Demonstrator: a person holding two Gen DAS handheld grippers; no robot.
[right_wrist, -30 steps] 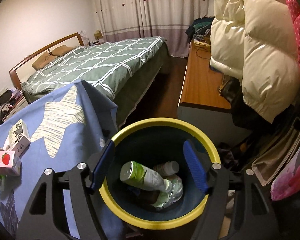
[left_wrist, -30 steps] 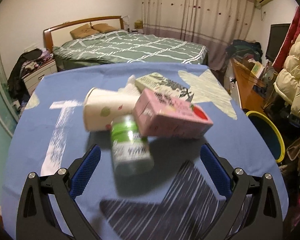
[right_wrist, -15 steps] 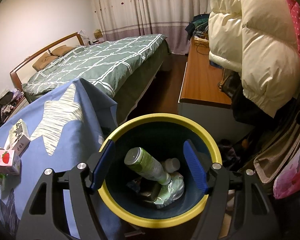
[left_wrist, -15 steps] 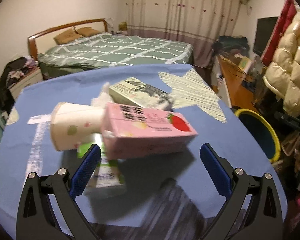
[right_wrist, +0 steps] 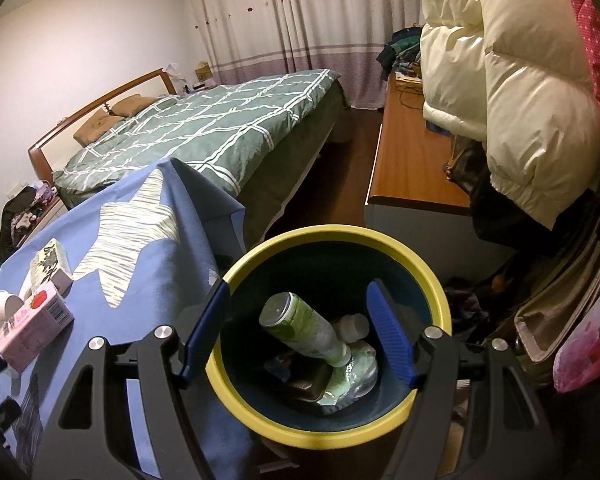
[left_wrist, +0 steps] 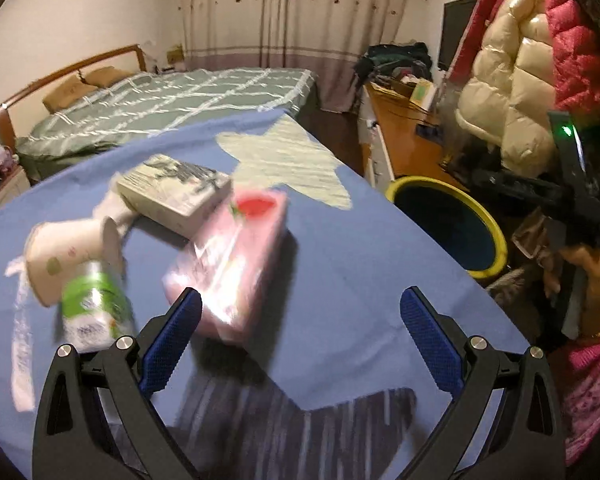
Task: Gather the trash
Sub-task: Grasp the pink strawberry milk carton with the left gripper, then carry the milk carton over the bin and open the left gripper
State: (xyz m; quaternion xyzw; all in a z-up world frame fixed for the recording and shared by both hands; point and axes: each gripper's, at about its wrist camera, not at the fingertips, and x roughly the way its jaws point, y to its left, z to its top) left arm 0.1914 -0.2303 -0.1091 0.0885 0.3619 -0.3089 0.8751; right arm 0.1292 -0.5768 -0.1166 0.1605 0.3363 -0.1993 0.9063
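On the blue tablecloth (left_wrist: 360, 264) lie a pink strawberry carton (left_wrist: 228, 268), a grey-white box (left_wrist: 172, 190), a paper cup (left_wrist: 68, 252) on its side and a green-labelled bottle (left_wrist: 94, 312). My left gripper (left_wrist: 300, 336) is open and empty; its left finger is just in front of the pink carton. My right gripper (right_wrist: 298, 334) is open and empty above the yellow-rimmed bin (right_wrist: 432, 284), which holds a green bottle (right_wrist: 304, 330) and other trash. The bin also shows in the left wrist view (left_wrist: 496, 236). The pink carton (right_wrist: 32, 328) shows in the right wrist view too.
A bed with a green checked cover (right_wrist: 204, 132) stands behind the table. A wooden desk (right_wrist: 412, 160) and hanging puffer coats (right_wrist: 520, 100) are to the right. Bags (right_wrist: 560, 304) lie beside the bin. The table edge drops off next to the bin.
My left gripper has swung to the right, so the trash pile now sits at its left finger and the bin comes into view. My right gripper stays open over the bin.
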